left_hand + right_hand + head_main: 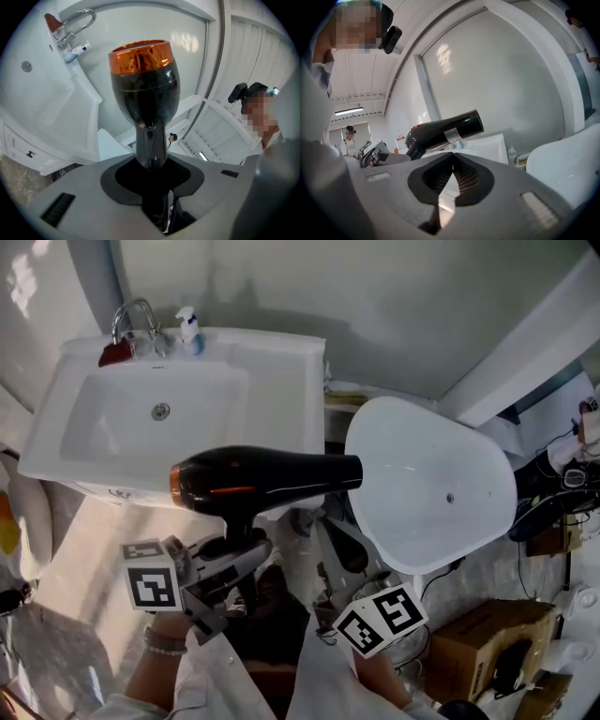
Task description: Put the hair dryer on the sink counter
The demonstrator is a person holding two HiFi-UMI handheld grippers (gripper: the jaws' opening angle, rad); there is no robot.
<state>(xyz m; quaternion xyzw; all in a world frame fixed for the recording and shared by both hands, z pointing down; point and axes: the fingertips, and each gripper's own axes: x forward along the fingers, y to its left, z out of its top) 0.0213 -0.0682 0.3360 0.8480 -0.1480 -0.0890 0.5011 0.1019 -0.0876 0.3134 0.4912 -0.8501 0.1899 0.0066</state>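
Two left fingers (70, 192): clamping the hair dryer (262, 482) handle, dryer hanging in air at the sink (281, 371) front edge.
Right fingers (520, 187): closed, holding nothing.
Risk: barrel overhanging grip, possibly twisting or slipping before reaching the sink desk.

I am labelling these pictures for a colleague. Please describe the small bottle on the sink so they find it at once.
Find the white sink at the head view's upper left. On its back edge, right of the chrome faucet, stands the small bottle. Unlike the red thing nearby, it is white and blue.
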